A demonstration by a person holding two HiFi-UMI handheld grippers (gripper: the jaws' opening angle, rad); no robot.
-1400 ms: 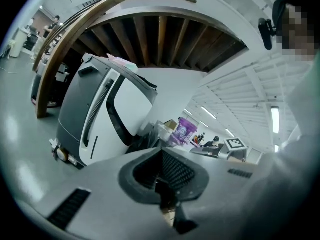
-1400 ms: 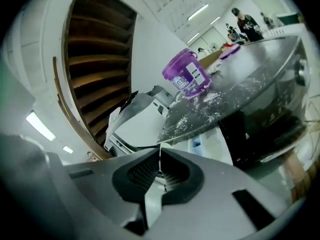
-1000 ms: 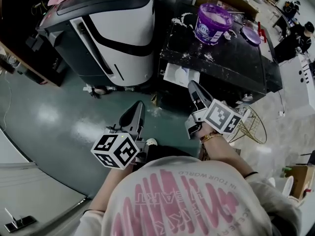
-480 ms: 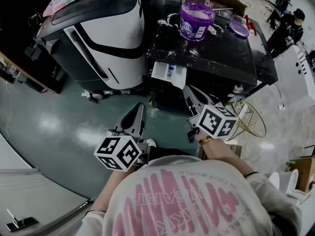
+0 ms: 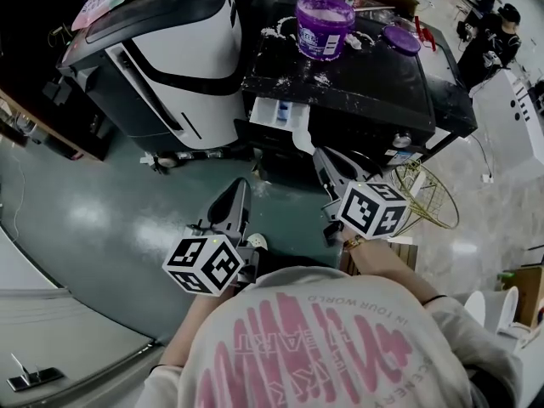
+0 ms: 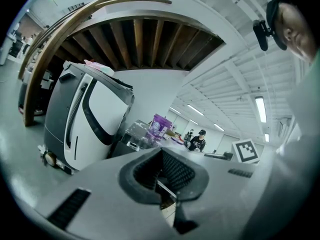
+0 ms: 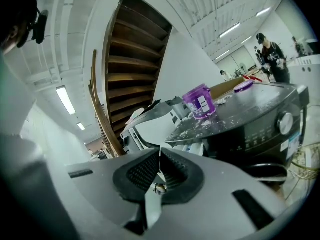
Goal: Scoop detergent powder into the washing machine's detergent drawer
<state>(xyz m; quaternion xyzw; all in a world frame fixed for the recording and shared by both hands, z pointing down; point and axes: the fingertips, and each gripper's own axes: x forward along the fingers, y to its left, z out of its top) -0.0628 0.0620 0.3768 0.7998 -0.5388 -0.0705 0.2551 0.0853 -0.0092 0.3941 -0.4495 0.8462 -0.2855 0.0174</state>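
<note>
A black washing machine [image 5: 365, 92] stands ahead with its white detergent drawer [image 5: 283, 119] pulled out at the front left. On its powder-strewn top sit an open purple detergent tub [image 5: 324, 25] and the tub's purple lid [image 5: 401, 39]. My left gripper [image 5: 234, 201] is shut and empty, low over the green floor, short of the drawer. My right gripper [image 5: 326, 161] is also shut and empty, just before the machine's front. The left gripper view shows the left gripper [image 6: 161, 151] and the tub [image 6: 160, 126] far off. In the right gripper view the right gripper [image 7: 160, 151] points at the drawer [image 7: 194, 147], below the tub [image 7: 199, 100].
A large white and black appliance [image 5: 183, 53] stands left of the washing machine. A gold wire basket [image 5: 432, 204] sits on the floor at its right. A person in black [image 5: 497, 28] stands at the far right. White powder [image 5: 285, 32] is spilled around the tub.
Both grippers have moved closer to the washing machine, which now lies further left and more in front. The right gripper has rolled a little. Both stay shut.
</note>
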